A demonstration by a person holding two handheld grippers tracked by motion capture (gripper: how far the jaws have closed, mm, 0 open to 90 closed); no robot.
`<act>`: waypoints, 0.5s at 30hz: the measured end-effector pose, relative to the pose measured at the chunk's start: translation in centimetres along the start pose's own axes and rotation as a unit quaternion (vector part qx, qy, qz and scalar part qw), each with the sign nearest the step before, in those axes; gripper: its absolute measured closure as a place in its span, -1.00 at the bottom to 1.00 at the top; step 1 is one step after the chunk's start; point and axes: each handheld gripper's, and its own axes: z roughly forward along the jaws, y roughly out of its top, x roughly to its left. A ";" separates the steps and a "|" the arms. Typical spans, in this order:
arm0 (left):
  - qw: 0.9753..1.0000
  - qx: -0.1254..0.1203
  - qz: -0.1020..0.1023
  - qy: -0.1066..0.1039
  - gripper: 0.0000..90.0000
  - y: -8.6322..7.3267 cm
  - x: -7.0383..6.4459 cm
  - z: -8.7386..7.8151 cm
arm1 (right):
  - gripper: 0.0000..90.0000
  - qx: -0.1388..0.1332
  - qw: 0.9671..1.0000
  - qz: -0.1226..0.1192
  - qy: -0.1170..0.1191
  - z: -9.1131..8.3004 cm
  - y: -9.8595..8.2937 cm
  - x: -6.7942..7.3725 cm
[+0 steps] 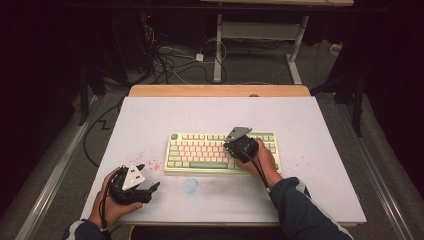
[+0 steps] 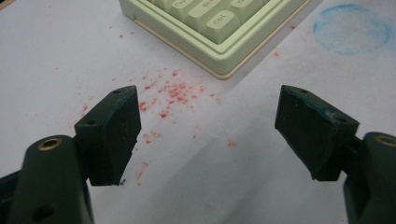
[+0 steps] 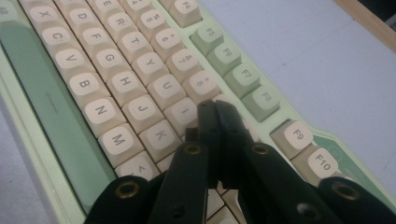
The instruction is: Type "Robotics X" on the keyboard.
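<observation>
White tabletop [image 1: 320,150], rigid keyboard [image 1: 200,150]: right gripper [image 3: 215,112] pinched empty over keys, left gripper [image 2: 208,130] agape nearby; probably best pressed keywise.

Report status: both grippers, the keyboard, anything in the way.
Left gripper open, over the bare mat near the keyboard corner. Right gripper shut, tips down on the keys. Nothing in the way.

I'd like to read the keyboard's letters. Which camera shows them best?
The right gripper view: the keyboard is close, its legends readable past the shut right gripper. The high view shows it whole but small; the left gripper view shows one corner.
</observation>
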 end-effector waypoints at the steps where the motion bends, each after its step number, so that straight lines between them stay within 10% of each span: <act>1: 1.000 0.001 0.000 0.000 -0.53 0.0 0.0 0.0 | 1.00 0.001 1.000 -0.002 0.001 0.1 0.0 0.0; 15: 1.000 0.004 0.000 0.006 -0.53 0.0 0.1 0.0 | 0.98 -0.071 0.997 0.034 0.001 -3.2 -0.8 -0.5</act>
